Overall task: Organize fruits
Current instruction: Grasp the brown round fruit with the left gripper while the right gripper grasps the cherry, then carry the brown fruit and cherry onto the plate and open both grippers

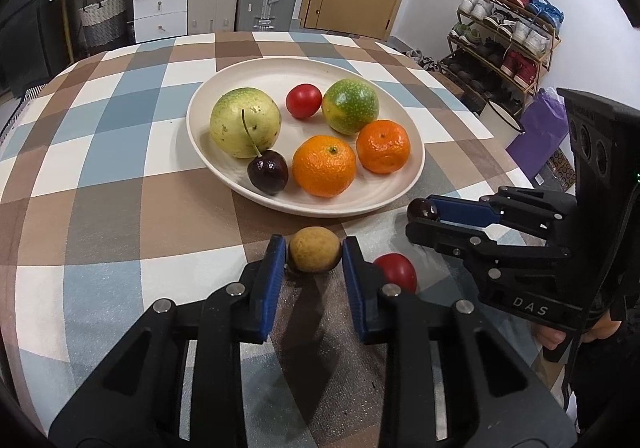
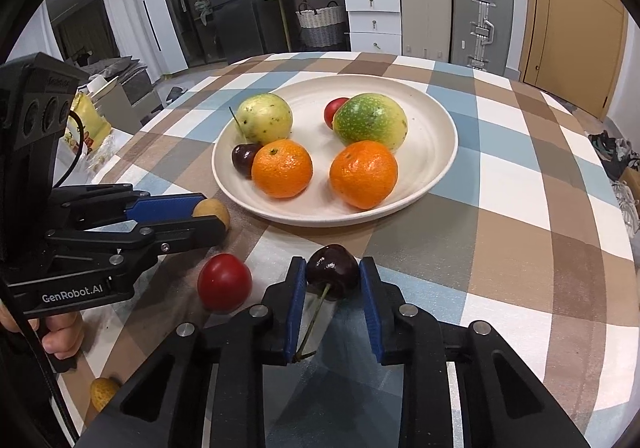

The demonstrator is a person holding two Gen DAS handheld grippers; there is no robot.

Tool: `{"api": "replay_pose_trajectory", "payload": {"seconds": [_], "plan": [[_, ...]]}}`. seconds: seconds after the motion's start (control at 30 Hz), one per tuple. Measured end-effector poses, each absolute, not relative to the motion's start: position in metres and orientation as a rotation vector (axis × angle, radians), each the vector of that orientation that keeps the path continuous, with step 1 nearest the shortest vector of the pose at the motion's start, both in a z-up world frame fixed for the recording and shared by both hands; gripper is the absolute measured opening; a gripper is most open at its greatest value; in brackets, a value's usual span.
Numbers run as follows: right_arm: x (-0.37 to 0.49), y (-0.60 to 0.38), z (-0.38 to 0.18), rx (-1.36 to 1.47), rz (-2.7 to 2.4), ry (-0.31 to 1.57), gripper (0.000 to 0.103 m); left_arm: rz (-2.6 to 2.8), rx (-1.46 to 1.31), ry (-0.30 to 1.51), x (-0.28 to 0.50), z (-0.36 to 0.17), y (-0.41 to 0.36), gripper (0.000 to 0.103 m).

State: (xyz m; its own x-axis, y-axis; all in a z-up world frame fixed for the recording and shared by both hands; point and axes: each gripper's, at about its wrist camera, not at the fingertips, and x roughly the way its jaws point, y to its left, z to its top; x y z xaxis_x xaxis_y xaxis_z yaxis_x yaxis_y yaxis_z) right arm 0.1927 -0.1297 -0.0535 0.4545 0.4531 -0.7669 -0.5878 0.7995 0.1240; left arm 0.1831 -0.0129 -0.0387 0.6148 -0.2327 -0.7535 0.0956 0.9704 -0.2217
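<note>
My left gripper is shut on a small tan round fruit resting on the checked tablecloth, just in front of the cream plate. My right gripper is shut on a dark cherry, whose stem trails back between the fingers. A red cherry tomato lies loose on the cloth between the two grippers. On the plate sit two oranges, two green-yellow fruits, a red tomato and another dark cherry. From the right wrist view the left gripper shows side-on, a hand below it.
Another small yellow fruit lies near the table's near-left edge. The round table drops off to the right, where a shoe rack stands. Suitcases and white drawers line the far wall.
</note>
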Motion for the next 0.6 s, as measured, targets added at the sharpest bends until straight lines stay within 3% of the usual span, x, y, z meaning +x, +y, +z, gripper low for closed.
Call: {"api": "replay_pose_trajectory", "payload": {"seconds": [0.6], "plan": [[0.181, -0.143, -0.012, -0.133, 0.649, 0.798, 0.027, -0.177, -0.179, 0.810, 0.168, -0.007, -0.009, 0.026]]}}
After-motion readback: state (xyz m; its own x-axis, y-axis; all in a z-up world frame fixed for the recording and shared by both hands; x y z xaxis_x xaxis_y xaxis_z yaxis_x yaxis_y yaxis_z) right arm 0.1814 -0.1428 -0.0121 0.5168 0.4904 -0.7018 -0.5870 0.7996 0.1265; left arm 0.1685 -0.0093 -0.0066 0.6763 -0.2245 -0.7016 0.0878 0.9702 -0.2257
